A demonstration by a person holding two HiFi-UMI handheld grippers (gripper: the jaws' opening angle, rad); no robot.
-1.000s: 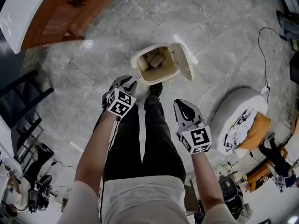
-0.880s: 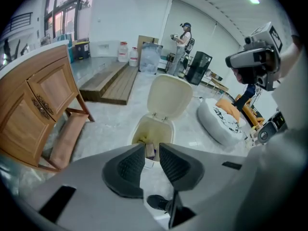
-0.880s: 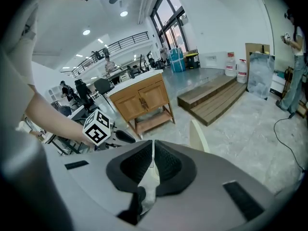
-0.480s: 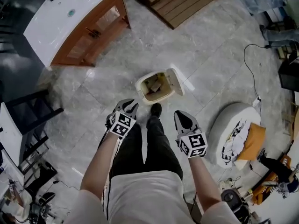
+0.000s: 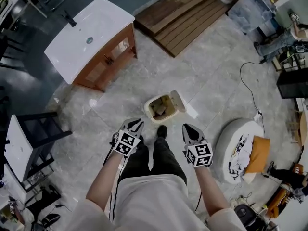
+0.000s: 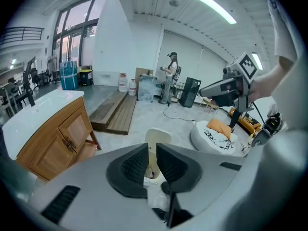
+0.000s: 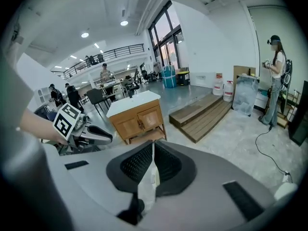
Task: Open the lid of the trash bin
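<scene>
Bin [image 5: 149, 108] stands on the grey floor [image 5: 216, 76] just beyond your shoe [image 5: 162, 130]. Its lid [image 5: 179, 101] is tipped up on the right, so the mouth is uncovered, and something brown lies inside.

Nearest you, your left gripper [image 5: 136, 122] is held out over your left leg. Its jaws are a narrow gap apart with nothing between them, and the bin shows through that gap. Your right gripper [image 5: 186, 127] is over your right leg, its jaws drawn together to a sliver and empty. Both grippers are short of the bin and touch nothing.

To your right lies a white round cushion [image 5: 236, 138] with an orange one [image 5: 257, 153] against it. Farther off on the left is a wooden cabinet [image 5: 108, 57] with a white top, and beyond it a wooden platform [image 5: 185, 16].
</scene>
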